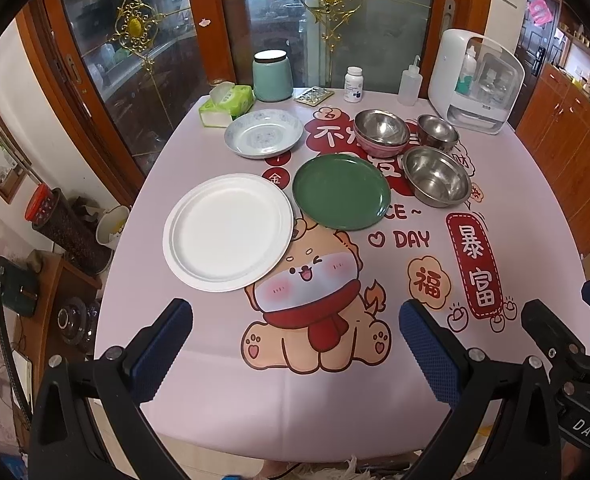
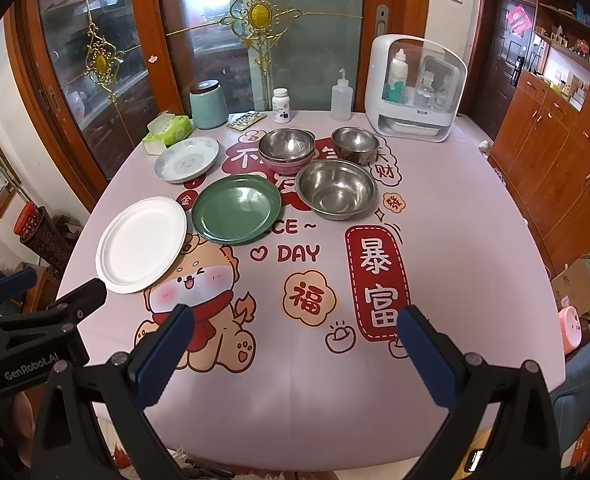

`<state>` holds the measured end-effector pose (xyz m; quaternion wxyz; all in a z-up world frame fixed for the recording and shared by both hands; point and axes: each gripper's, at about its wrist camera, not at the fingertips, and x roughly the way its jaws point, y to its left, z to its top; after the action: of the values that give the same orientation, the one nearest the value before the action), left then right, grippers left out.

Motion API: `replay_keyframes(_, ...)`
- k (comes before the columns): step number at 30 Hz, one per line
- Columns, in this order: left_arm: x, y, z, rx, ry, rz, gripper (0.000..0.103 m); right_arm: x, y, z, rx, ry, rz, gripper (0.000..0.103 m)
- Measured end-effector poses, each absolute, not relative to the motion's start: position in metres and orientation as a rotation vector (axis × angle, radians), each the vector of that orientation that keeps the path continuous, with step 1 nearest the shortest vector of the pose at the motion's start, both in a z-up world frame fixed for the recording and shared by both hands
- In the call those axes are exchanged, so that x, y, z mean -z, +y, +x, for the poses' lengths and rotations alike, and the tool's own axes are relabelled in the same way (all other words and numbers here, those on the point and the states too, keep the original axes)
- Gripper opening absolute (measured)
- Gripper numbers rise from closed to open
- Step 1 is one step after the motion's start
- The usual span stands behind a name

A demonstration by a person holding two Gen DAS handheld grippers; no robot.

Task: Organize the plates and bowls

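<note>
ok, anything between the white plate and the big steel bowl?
Yes, the green plate sits between the white plate and the large steel bowl, clearest in the right wrist view.

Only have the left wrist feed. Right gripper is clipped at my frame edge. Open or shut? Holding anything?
Observer: The right gripper is open, fingers wide apart with nothing between them, over the near edge of the table.
Operator: How close is my left gripper to the white plate, seen from outside?
Observer: The left gripper sits at the near left corner. One fingertip is just short of the near rim of the white plate, apparently not touching.
Operator: Anything on the floor to the right?
Observer: A cardboard box and a pink round object beside it.
</note>
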<state>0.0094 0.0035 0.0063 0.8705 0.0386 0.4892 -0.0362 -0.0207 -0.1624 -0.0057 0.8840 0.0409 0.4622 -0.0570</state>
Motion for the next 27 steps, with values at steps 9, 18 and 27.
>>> replay_keyframes(9, -0.009, 0.000, 0.011, 0.073, 1.006, 0.084, 0.102, 0.004, -0.164, -0.018, 0.118, 0.962, 0.082, 0.101)
replay_keyframes(18, -0.011, -0.002, 0.013, 0.081, 0.996, 0.083, 0.102, 0.004, -0.165, -0.014, 0.115, 0.963, 0.078, 0.101)
replay_keyframes(27, -0.015, -0.004, 0.016, 0.078, 0.990, 0.081, 0.102, 0.005, -0.167, -0.008, 0.104, 0.967, 0.076, 0.101)
